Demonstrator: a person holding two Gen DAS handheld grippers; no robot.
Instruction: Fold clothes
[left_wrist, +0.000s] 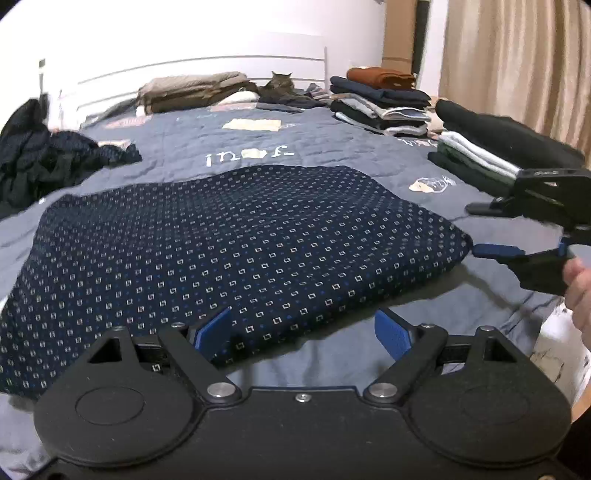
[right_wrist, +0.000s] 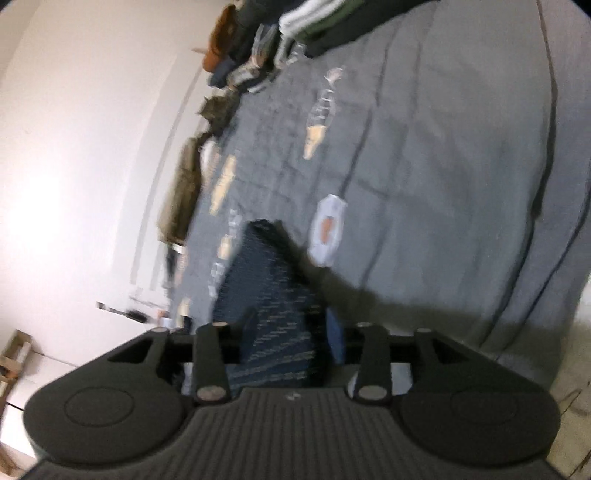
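Note:
A navy garment (left_wrist: 236, 243) with small square dots lies folded flat on the grey quilt (left_wrist: 332, 147). My left gripper (left_wrist: 303, 332) is open at its near edge, the left blue pad (left_wrist: 212, 332) over the cloth and the right pad on the bare quilt side. At the garment's right corner is my right gripper (left_wrist: 476, 229), held by a hand (left_wrist: 580, 291). Its jaws stand apart, the lower blue pad at the corner and the upper finger clear above it. In the blurred, sideways right wrist view the garment (right_wrist: 273, 280) runs into the gap of the right gripper (right_wrist: 293, 328).
Two stacks of folded clothes (left_wrist: 380, 107) (left_wrist: 476, 155) sit at the back right and right. A heap of dark unfolded clothes (left_wrist: 48, 162) lies at the left. A cat (left_wrist: 280, 85) and folded beige bedding (left_wrist: 195, 92) are by the headboard. Curtains (left_wrist: 517, 74) hang at the right.

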